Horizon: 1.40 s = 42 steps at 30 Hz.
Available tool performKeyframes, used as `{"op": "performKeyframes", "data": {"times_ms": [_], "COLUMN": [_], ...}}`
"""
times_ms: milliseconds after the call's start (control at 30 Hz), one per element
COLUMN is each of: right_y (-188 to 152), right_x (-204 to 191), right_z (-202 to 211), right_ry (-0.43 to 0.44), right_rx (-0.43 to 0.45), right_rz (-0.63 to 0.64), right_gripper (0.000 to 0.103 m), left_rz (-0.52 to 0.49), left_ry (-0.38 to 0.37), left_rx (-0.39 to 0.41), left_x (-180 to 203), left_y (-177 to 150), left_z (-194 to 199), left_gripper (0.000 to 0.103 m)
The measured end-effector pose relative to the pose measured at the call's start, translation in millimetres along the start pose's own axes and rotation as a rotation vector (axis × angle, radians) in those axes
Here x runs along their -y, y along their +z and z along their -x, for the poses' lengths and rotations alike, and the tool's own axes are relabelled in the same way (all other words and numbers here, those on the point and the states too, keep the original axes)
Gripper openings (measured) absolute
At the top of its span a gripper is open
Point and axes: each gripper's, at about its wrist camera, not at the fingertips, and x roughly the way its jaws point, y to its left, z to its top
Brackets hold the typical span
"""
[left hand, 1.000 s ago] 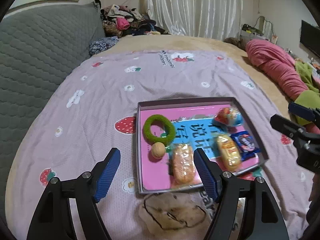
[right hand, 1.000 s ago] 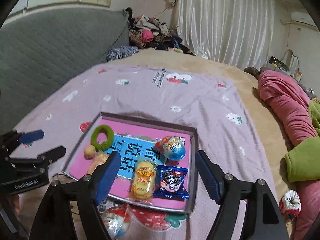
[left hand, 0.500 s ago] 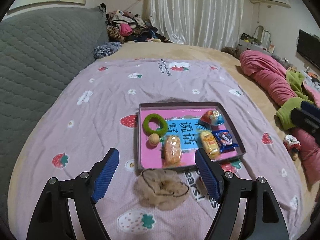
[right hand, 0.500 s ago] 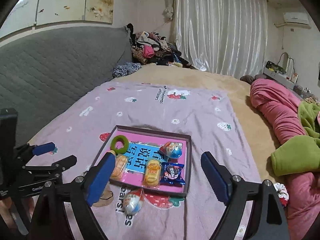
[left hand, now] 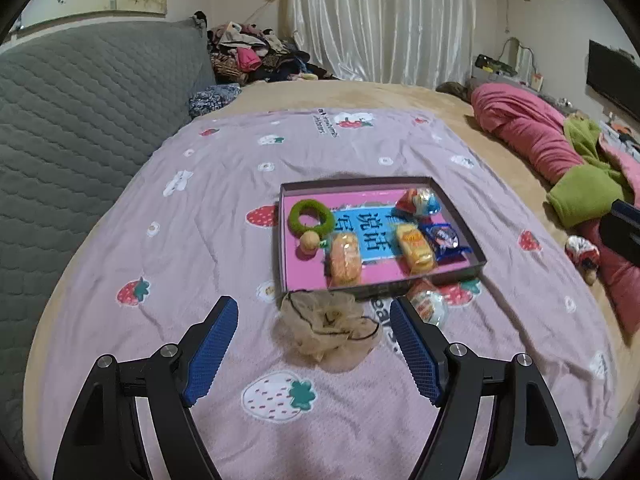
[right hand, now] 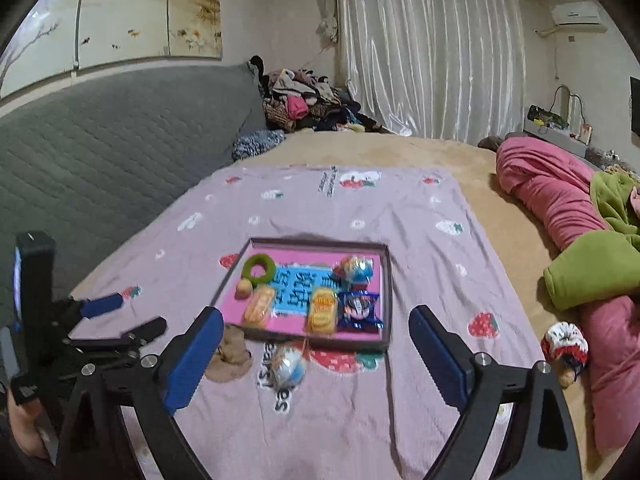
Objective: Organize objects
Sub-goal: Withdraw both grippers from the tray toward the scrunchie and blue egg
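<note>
On the pale purple strawberry-print bedspread (left hand: 208, 216), a shallow grey-walled cardboard tray with a pink floor (left hand: 460, 220) already holds a green fuzzy ring (left hand: 311, 219), a small tan ball (left hand: 308, 240), an orange wrapped bun (left hand: 345, 258), a yellow wrapped cake (left hand: 415, 249), a blue biscuit packet (left hand: 446, 238) and a foil-wrapped egg-shaped sweet (left hand: 418, 202). Two items lie outside, just beside the tray's near wall: a beige mesh scrunchie with a dark elastic (left hand: 330, 326) and a second foil-wrapped egg (right hand: 289, 364).

The left gripper (left hand: 314, 354) hangs above the bedspread with its jaws apart and empty, the scrunchie lying ahead between them. The right gripper (right hand: 316, 354) is likewise spread and empty; its jaws have just been opening, with nothing clamped between them.

Likely risks, as a judgement: the limp scrunchie may snag on the tray wall or drag the light tray; the smooth rounded egg may squirt from the pads or roll on the soft bedding; a low pinch may catch the bedspread itself; the two tools, working close together, may collide.

Legible writing: large Chinese characters on the blue panel of the tray floor, apparently "说话" among them; printed letters on the bedspread, partly covered and not fully readable. Packet brands are too small to read.
</note>
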Motion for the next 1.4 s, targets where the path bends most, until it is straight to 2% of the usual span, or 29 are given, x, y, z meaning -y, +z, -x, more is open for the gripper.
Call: {"op": "performKeyframes", "data": {"times_ms": [433, 567, 700, 1200, 1400], "right_y": [-24.7, -28.6, -32.0, -53.8, -62.8], "right_x": [-8.6, -16.1, -22.1, -36.1, -39.8], "right_z": [-28.4, -33.1, -38.1, -76.1, -92.4], "right_ry": [-0.013, -0.018, -0.024, -0.043, -0.047], "right_rx": [-0.077, -0.088, -0.097, -0.194, -0.223], "right_rz": [0.05, 0.076, 0.091, 0.133, 0.143], "right_gripper": [0.094, 0.095, 0.101, 0.102, 0.102], "left_rz": [-0.01, 0.001, -0.004, -0.017, -0.027], "left_ry": [-0.004, -0.007, -0.005, 0.002, 0.019], "left_rx": [-0.075, -0.095, -0.102, -0.19, -0.197], "left_x": [-1.4, -3.0, -1.6, 3.3, 6.1], "left_y": [-27.0, -29.8, -31.5, -45.8, -49.4], "left_z": [-23.3, -28.8, -30.6, -62.9, -71.9], "left_gripper": [0.08, 0.08, 0.08, 0.08, 0.08]}}
